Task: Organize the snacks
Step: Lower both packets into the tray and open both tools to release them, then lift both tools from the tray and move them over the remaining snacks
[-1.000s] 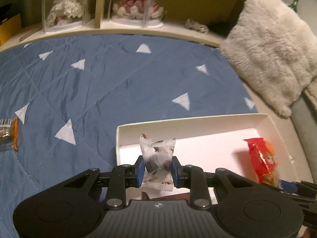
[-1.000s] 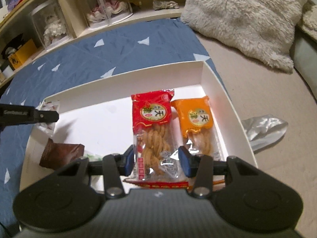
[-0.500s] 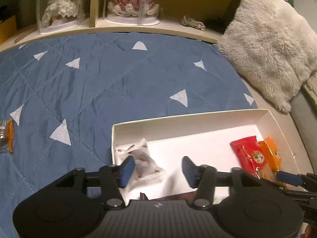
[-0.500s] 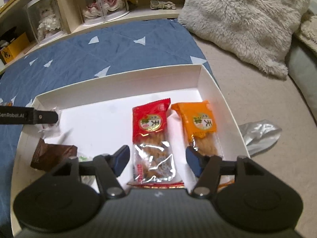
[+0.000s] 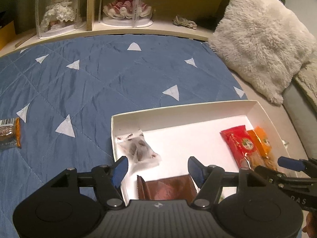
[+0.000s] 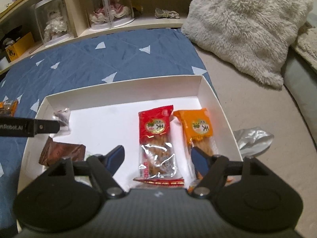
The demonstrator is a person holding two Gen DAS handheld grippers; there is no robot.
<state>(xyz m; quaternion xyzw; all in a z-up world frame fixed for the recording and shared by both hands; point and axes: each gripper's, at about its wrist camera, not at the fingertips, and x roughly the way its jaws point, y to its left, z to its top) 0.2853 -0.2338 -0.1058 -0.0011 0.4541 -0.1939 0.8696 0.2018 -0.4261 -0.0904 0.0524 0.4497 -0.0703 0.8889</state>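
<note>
A white box (image 5: 178,110) (image 6: 122,88) rests on the blue quilt. Inside lie a clear candy packet (image 5: 138,148) (image 6: 63,117) at its far left corner, a brown wrapper (image 5: 168,188) (image 6: 61,152), a red twist-snack pack (image 5: 240,144) (image 6: 156,138) and an orange pack (image 5: 263,140) (image 6: 198,127). My left gripper (image 5: 158,168) is open above the box's near left part, nothing between its fingers. My right gripper (image 6: 158,157) stands open over the lower end of the red pack, not touching it.
An orange-edged snack bar (image 5: 9,133) (image 6: 8,107) lies on the quilt (image 5: 99,79) left of the box. A silver wrapper (image 6: 251,140) sits right of the box. A fluffy cushion (image 5: 261,45) and a shelf with boxed dolls (image 5: 126,8) stand behind.
My left gripper opened and let the clear candy packet drop into the box's left corner. My right gripper opened off the red pack. Both pulled back and up.
</note>
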